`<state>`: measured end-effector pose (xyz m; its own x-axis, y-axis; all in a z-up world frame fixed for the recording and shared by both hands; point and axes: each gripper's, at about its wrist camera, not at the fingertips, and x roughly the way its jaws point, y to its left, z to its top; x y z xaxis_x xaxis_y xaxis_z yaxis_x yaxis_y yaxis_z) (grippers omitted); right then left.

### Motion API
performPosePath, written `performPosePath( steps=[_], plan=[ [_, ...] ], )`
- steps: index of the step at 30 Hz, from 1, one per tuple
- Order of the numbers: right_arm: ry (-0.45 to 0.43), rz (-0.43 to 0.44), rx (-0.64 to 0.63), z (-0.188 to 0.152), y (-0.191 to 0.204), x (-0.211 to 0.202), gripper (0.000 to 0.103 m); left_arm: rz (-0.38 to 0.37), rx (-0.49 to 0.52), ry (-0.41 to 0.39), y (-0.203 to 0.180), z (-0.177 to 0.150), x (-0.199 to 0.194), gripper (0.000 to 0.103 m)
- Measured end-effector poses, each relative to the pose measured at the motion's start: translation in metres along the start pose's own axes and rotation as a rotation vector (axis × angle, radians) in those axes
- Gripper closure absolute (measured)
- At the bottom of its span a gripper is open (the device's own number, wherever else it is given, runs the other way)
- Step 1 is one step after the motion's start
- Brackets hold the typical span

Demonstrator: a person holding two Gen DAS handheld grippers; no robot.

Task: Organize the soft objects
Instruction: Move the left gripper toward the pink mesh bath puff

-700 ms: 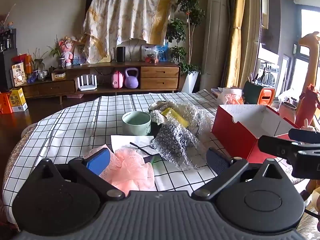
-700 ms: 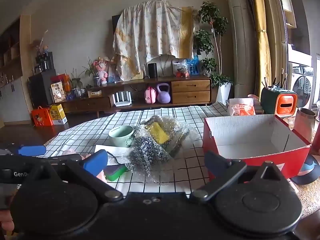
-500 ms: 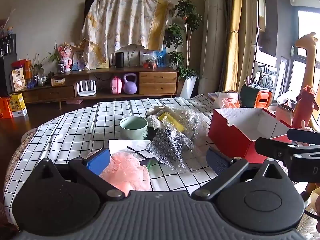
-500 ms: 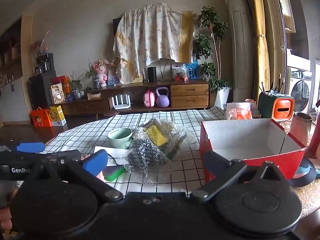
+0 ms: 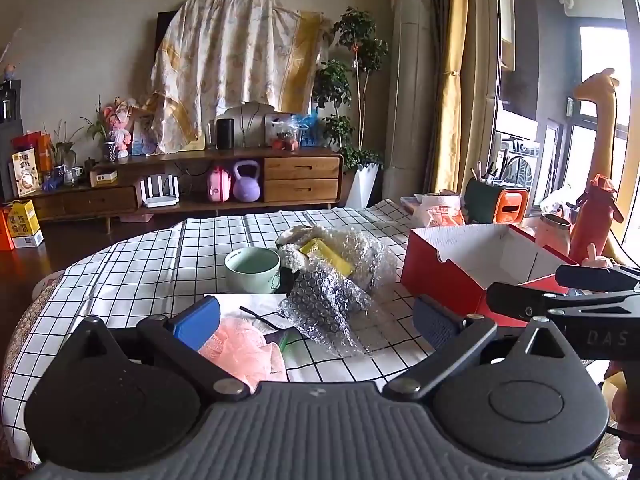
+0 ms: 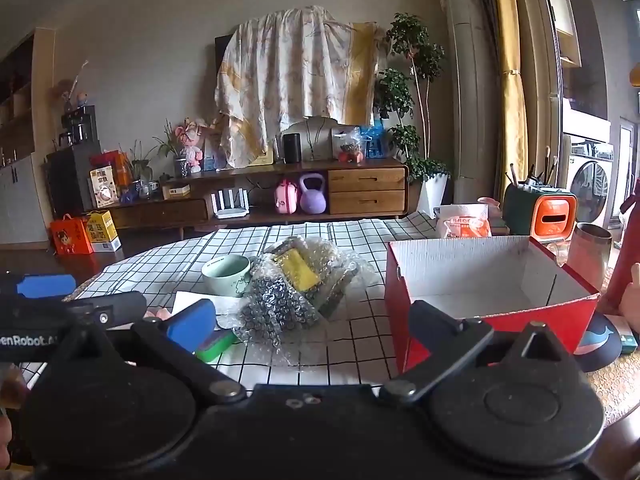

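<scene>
A pink mesh bath puff [image 5: 244, 350] lies on the checked tablecloth just in front of my left gripper [image 5: 316, 320], which is open and empty above the near edge. A crumpled sheet of bubble wrap [image 5: 332, 300] with a yellow sponge [image 5: 326, 256] on it lies mid-table; it also shows in the right wrist view [image 6: 280, 308]. A green sponge [image 6: 216, 346] lies by the left finger of my right gripper [image 6: 312, 326], which is open and empty. An open red box [image 6: 480, 300] stands at the right.
A pale green mug [image 5: 253, 270] stands behind the puff, on a white paper [image 5: 248, 304]. A steel cup [image 6: 590, 250], an orange-green holder [image 6: 538, 210] and a snack bag [image 6: 464, 222] stand behind the box. My right gripper shows at the right of the left wrist view [image 5: 592, 292].
Both grippers have pulled back and risen a little from the table. The pink puff now sits lower between the left fingers. Nothing was grasped.
</scene>
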<state>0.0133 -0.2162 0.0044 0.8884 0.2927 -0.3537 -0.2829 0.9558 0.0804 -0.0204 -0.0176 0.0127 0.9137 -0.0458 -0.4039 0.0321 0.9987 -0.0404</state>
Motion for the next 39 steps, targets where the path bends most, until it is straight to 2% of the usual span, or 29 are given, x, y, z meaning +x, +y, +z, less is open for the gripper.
performPosePath(
  steps=[26,39],
  plan=[
    [0.001,-0.001,-0.007,0.002,-0.002,0.016,0.000,0.015,0.000,0.003,0.004,0.006,0.017,0.000],
    [-0.006,0.036,-0.002,0.005,-0.003,0.017,0.001,0.030,-0.018,0.005,0.006,0.005,0.016,0.000]
  ],
)
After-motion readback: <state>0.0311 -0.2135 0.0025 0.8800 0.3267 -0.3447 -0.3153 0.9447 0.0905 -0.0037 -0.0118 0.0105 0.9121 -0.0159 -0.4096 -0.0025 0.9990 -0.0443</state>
